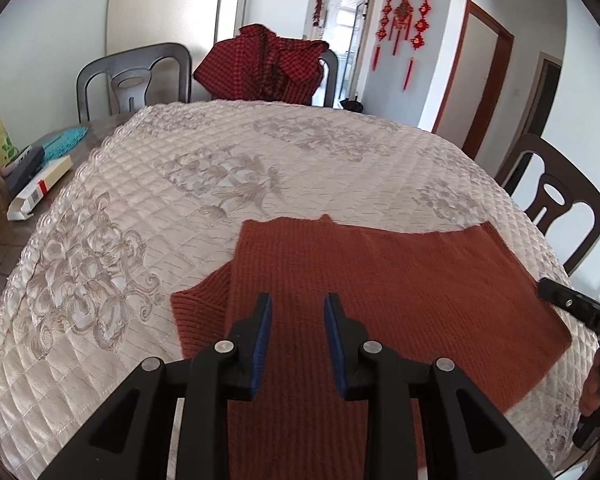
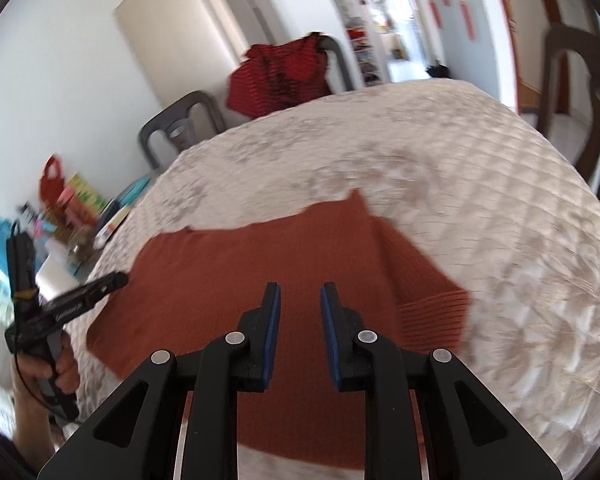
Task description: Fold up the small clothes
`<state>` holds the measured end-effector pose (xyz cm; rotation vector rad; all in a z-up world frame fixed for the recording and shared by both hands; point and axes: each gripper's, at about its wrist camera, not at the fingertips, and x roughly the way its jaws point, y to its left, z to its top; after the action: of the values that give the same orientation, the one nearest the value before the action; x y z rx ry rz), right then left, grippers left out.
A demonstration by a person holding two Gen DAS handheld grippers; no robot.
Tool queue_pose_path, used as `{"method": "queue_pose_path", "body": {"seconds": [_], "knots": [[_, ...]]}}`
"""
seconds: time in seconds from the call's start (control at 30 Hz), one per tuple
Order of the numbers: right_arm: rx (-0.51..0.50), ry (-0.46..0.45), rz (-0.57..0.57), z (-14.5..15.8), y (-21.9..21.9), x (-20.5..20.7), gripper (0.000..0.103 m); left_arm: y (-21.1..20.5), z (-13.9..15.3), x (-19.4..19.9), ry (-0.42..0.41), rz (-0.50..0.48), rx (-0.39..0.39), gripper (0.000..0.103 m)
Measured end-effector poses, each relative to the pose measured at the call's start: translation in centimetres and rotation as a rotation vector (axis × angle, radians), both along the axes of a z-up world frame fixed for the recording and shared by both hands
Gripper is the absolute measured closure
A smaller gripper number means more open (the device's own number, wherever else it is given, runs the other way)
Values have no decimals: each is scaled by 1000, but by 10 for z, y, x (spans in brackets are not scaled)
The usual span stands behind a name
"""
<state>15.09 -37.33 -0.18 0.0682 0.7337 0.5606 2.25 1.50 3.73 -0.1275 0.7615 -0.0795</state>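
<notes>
We are hovering both the left gripper [image 1: 297, 308] and right gripper [image 2: 300, 298] released, nothing between their fingers, over the rust sweater [image 1: 400, 292] lying part-folded at the quilted table's [image 1: 172, 184] near edge; next we should be pinching matching edges evenly.

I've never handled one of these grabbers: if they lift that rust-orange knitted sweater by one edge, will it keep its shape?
Probably not. The sweater is a soft ribbed knit lying flat in folded layers, so it would likely droop and unfold. The knit looks fairly thick, so some weight for its size. The quilted table cover looks glossy, so a push may slide the sweater rather than bunch it.
</notes>
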Motion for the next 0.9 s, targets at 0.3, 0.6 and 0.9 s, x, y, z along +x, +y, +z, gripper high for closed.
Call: {"method": "queue_pose_path", "body": {"seconds": [0.3,0.6,0.9], "knots": [[-127,-6,184,-22,59,-17,82,-15,-17,-13,44,-60,12,65],[-120,11,133,-19,47,-11,82,6,-14,-18,32,-33,-55,65],[-163,14,247,-28,97,-25,82,23,-6,-29,-4,27,-62,64]]}}
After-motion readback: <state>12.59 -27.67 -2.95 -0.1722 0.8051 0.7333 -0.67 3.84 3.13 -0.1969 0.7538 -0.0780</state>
